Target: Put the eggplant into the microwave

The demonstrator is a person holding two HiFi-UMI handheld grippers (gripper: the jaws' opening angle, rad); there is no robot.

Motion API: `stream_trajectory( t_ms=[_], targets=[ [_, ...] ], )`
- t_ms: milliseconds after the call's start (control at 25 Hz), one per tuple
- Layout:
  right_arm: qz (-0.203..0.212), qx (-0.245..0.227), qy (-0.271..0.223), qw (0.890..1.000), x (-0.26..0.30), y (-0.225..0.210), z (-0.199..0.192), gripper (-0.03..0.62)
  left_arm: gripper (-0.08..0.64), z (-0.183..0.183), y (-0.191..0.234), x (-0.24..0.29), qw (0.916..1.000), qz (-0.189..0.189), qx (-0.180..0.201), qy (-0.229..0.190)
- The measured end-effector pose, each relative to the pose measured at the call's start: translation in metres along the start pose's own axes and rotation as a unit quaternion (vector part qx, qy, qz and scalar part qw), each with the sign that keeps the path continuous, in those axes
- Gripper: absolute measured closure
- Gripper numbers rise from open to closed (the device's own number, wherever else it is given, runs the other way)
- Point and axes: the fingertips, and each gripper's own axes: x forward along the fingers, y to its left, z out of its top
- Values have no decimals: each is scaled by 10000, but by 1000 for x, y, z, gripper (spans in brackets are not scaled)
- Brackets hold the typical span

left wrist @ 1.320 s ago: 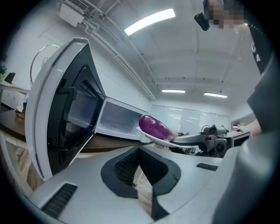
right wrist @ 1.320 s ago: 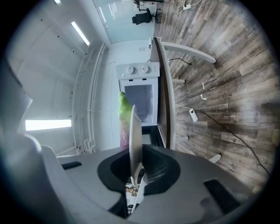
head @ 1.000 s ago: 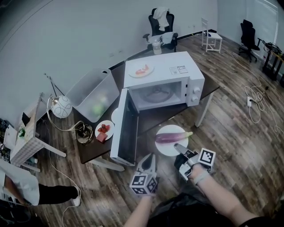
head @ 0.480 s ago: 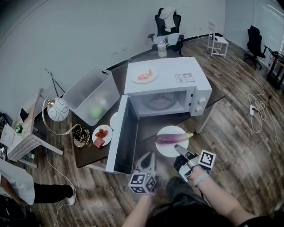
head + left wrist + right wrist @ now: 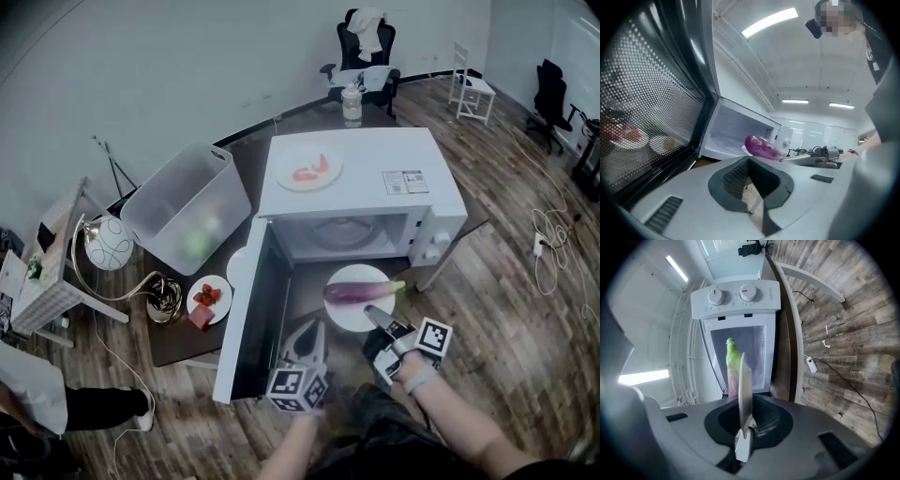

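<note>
A purple eggplant [image 5: 359, 292] with a green stem lies on a white plate [image 5: 349, 317] just in front of the open white microwave [image 5: 361, 173]. My right gripper [image 5: 372, 314] is shut on the plate's near rim and holds it level. In the right gripper view the plate [image 5: 744, 385] stands edge-on between the jaws, with the eggplant's green stem [image 5: 732, 355] behind it and the microwave [image 5: 740, 296] beyond. My left gripper [image 5: 315, 328] hovers shut and empty beside the open door [image 5: 246, 314]. Its view shows the eggplant [image 5: 759, 145] before the cavity [image 5: 733, 131].
A plate of red food [image 5: 307, 172] sits on top of the microwave. On the table's left stand a clear bin [image 5: 187, 206], a small plate of strawberries [image 5: 208, 294] and a round lamp [image 5: 108, 244]. A jar [image 5: 352, 101] stands behind. A person [image 5: 37, 394] is at lower left.
Both grippers, with the plate and eggplant, have moved closer to the microwave's opening. The microwave and its door now fill more of the head view.
</note>
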Motion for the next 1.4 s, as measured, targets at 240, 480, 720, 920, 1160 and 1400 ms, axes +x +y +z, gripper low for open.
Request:
stream_trajectory(
  t_ms=[240, 480, 720, 920, 1160, 1400],
  targets=[
    [51, 13, -14, 10000, 28, -7, 20, 569, 557, -4, 11, 29, 10000, -38, -14, 49],
    [-11, -4, -49, 10000, 52, -20, 39, 569, 557, -17, 20, 54, 9998, -41, -63, 188],
    [-86, -99, -95, 9999, 73, -26, 57, 569, 557, -24, 21, 80, 9993, -205, -83, 303],
    [-118, -59, -185, 9997, 82, -30, 65, 569, 557, -28, 15, 94, 9987, -324, -139, 359],
    [-149, -21, -245, 9996, 91, -31, 72, 569, 557, -30, 15, 103, 9984, -336, -199, 400],
    [-160, 10, -248, 9996, 102, -30, 74, 569, 556, -28, 16, 108, 9985, -309, -227, 389]
  ],
)
